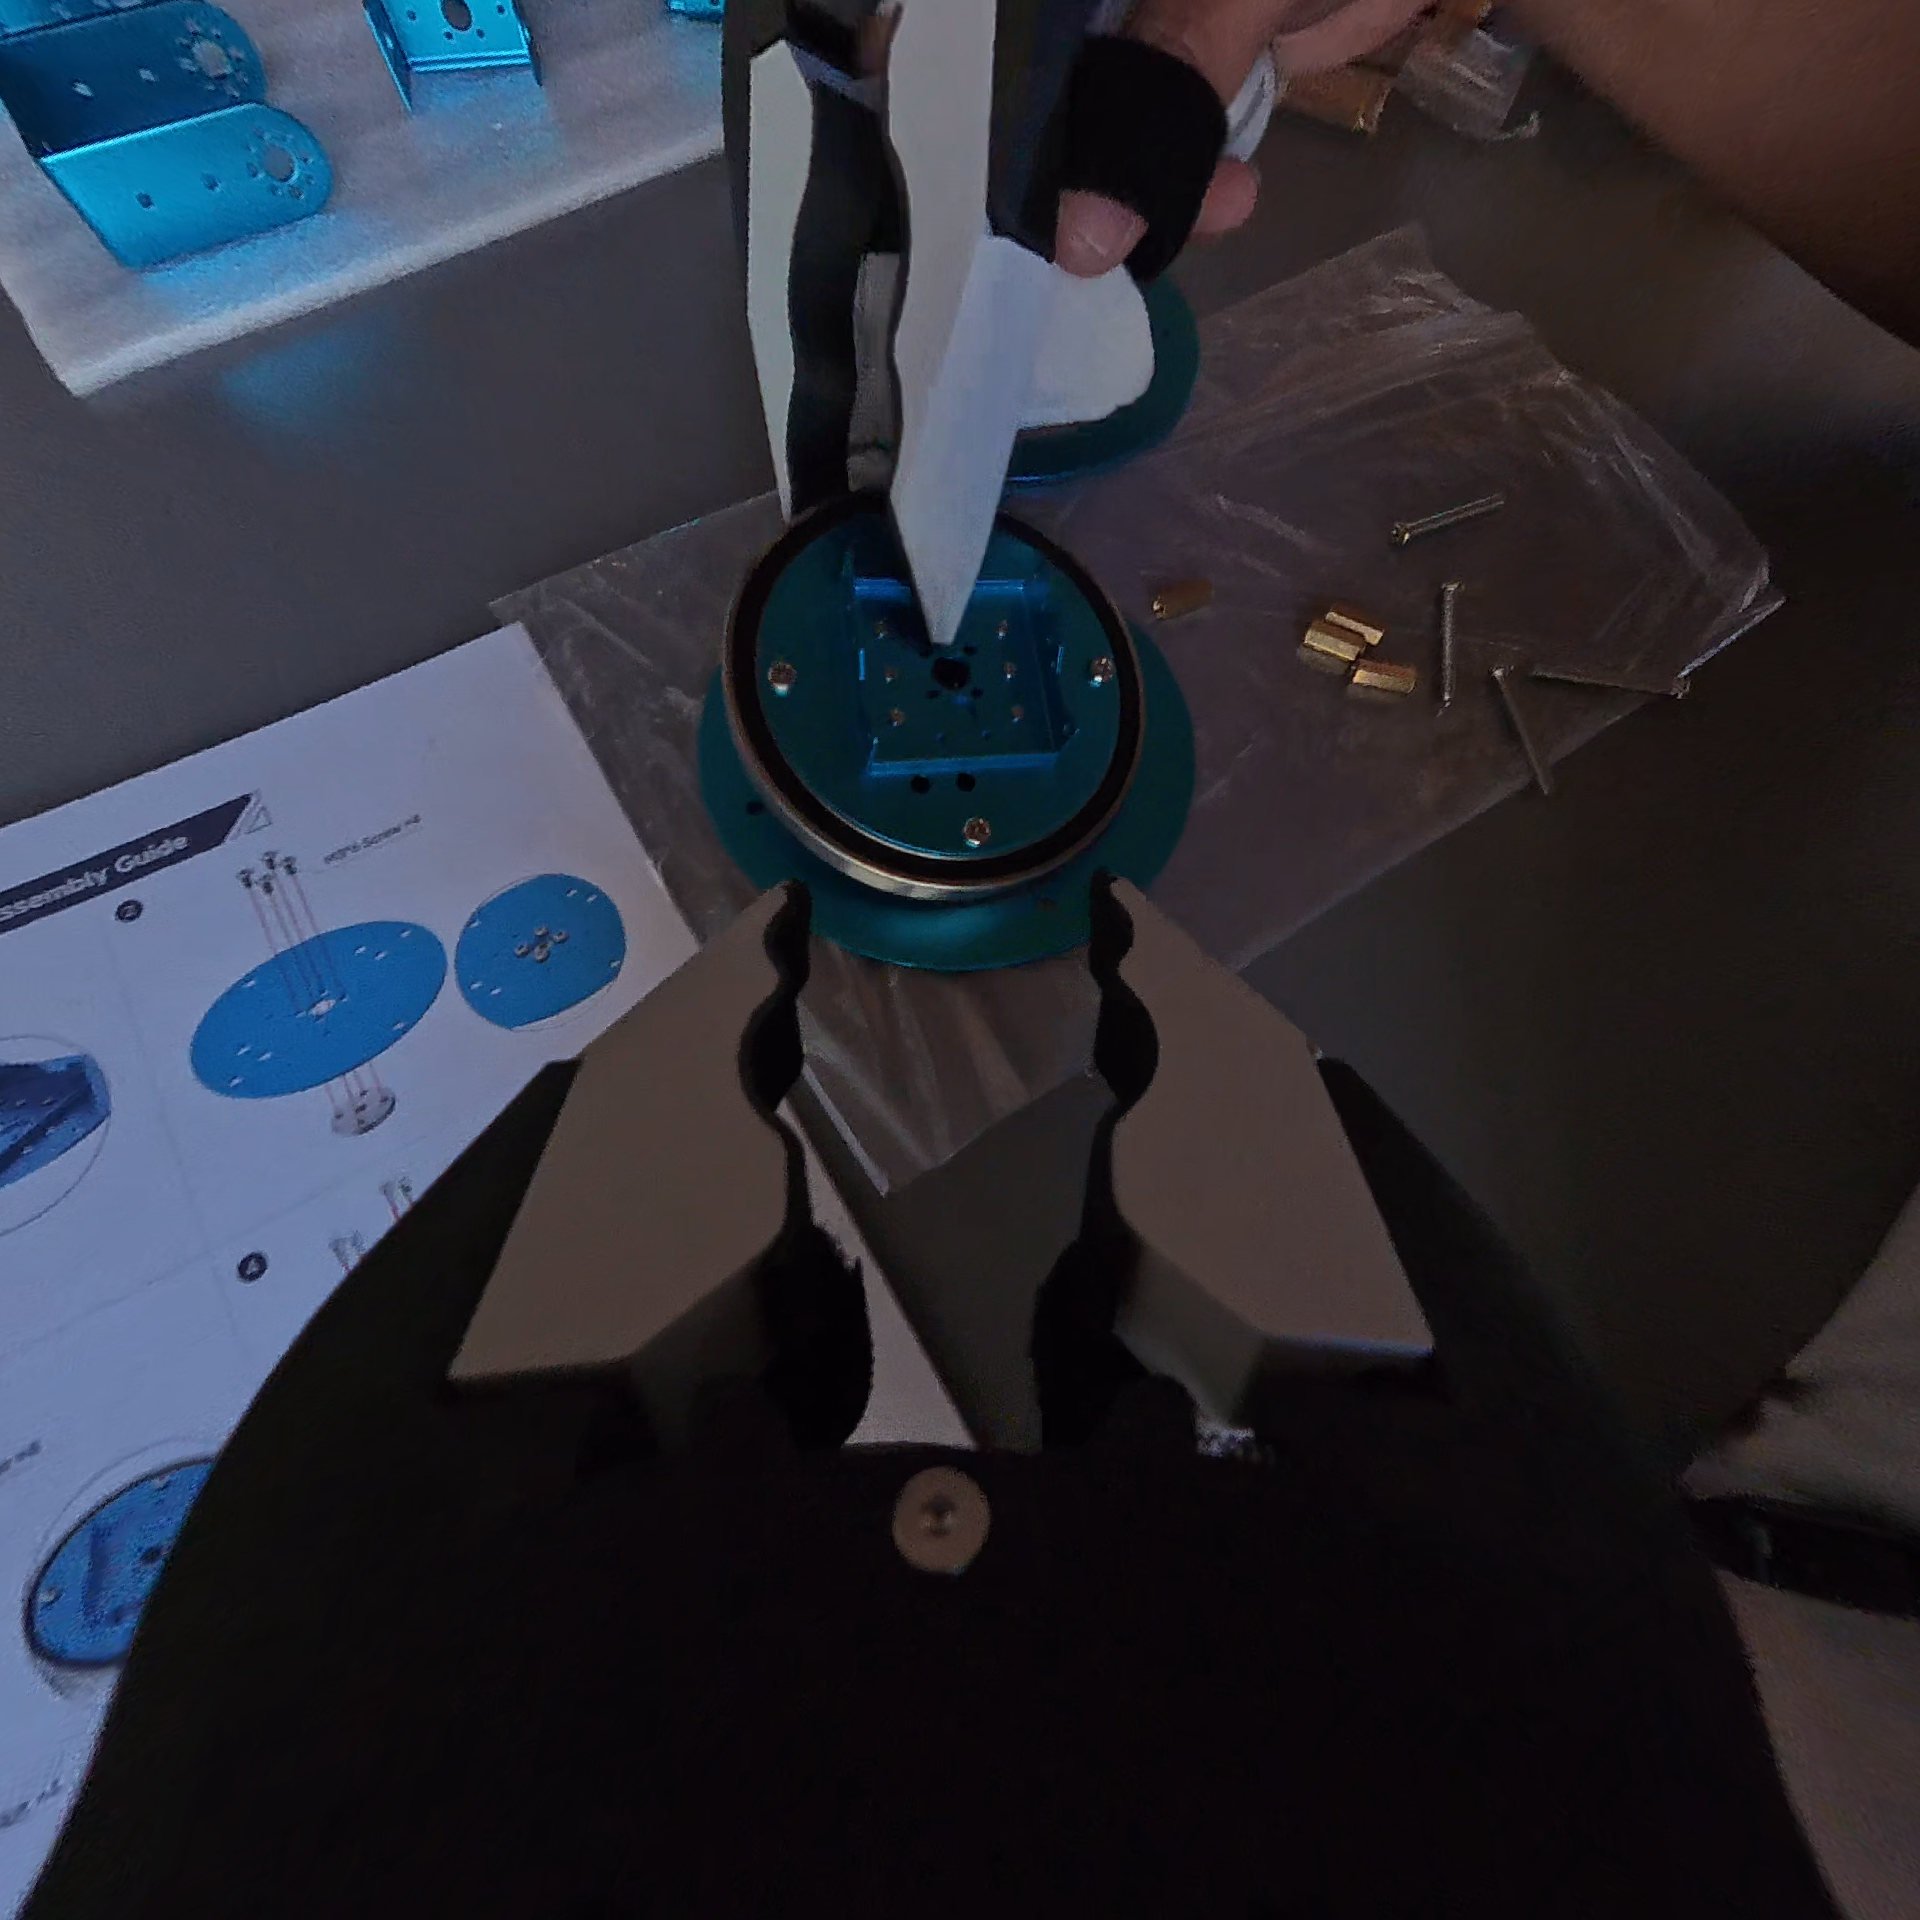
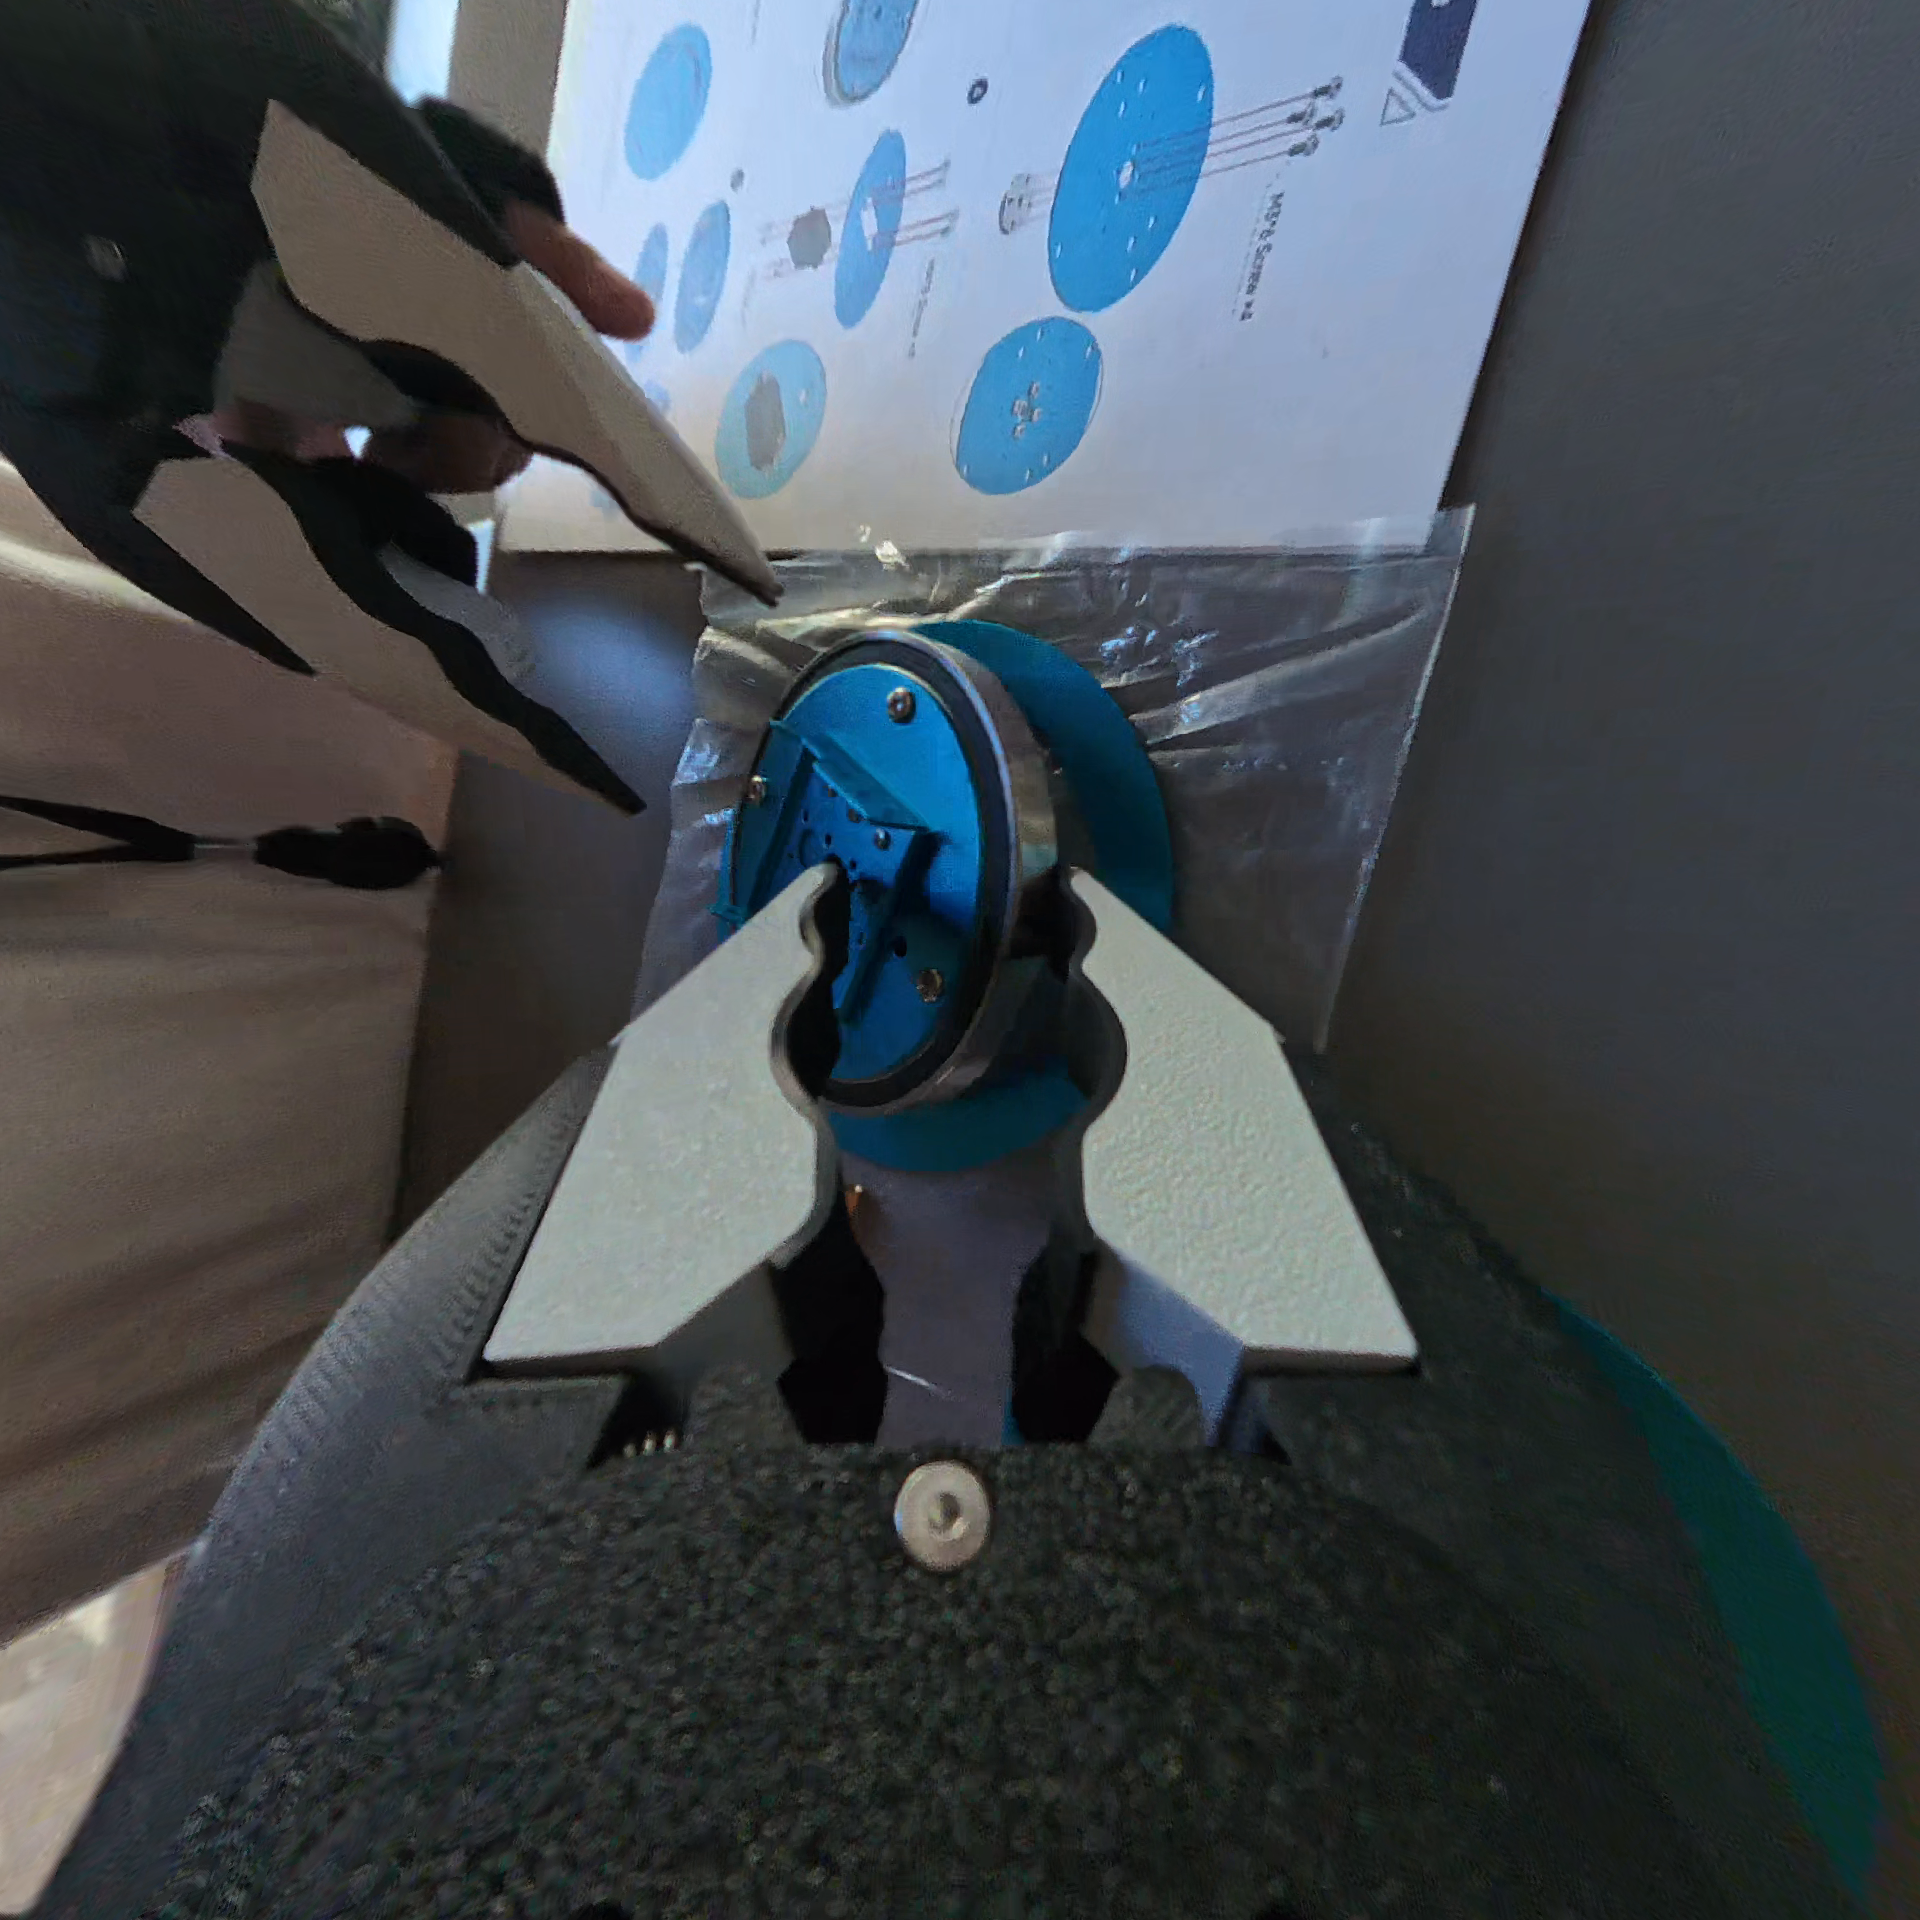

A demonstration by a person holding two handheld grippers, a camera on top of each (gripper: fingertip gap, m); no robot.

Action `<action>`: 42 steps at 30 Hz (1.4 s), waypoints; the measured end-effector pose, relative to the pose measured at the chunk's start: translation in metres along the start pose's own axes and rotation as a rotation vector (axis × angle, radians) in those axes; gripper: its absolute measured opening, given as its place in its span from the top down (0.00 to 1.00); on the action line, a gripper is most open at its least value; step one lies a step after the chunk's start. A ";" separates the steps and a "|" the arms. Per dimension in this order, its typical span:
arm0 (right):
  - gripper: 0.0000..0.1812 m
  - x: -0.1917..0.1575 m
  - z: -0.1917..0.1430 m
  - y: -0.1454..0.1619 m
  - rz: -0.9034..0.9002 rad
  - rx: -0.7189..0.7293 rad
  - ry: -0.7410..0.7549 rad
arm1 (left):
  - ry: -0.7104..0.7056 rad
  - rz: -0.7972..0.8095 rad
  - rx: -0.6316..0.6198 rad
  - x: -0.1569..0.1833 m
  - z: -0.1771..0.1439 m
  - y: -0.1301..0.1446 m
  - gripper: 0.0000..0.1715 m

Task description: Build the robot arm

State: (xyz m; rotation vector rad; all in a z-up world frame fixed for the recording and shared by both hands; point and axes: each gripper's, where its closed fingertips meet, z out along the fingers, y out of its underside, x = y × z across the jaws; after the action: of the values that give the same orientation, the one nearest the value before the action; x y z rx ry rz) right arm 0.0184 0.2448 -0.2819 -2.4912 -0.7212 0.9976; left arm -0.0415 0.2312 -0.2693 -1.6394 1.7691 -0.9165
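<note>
On the far left of the left wrist view, blue metal brackets [image 1: 187,177] lie on a white pad [image 1: 343,260], and below them a printed sheet with blue drawings [image 1: 312,997] lies flat on the grey table [image 1: 1558,1091]. In the middle, the left gripper [image 1: 945,899] has its jaws open and holds nothing; its tips are just beside the near edge of a blue round plate [image 1: 940,935]. This plate carries a metal ring [image 1: 914,883] with a blue disc and a square blue bracket [image 1: 961,686] inside, and it rests on a clear plastic bag [image 1: 1403,436]. The right gripper [image 1: 868,566] comes down from above, and one finger [image 1: 940,499] reaches into the square bracket. In the right wrist view its jaws are open around the ring's rim [image 2: 1013,831], one tip inside and one outside; I cannot tell if they press it. To the right, on the bag, lie brass spacers [image 1: 1351,655] and long screws [image 1: 1444,639], close together. A hand [image 1: 1143,177] with a black finger sleeve is near the top.
</note>
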 end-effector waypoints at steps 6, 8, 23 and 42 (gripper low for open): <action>0.59 0.004 -0.006 0.002 -0.148 0.059 0.162 | 0.094 0.000 -0.024 -0.009 0.017 -0.001 0.59; 0.53 0.003 -0.016 0.006 -0.153 0.118 0.255 | 0.090 0.016 -0.044 -0.019 0.023 0.001 0.53; 0.59 -0.010 0.003 0.038 -0.245 0.239 0.545 | 0.212 0.136 -0.107 -0.002 0.030 0.005 0.54; 0.57 -0.034 -0.004 0.031 -0.261 0.281 0.393 | 0.233 0.039 -0.021 -0.007 0.015 -0.001 0.56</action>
State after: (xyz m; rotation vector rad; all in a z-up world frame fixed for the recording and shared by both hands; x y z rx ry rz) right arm 0.0100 0.1999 -0.2768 -2.1832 -0.6993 0.4595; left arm -0.0280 0.2360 -0.2782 -1.5574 1.9632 -1.1119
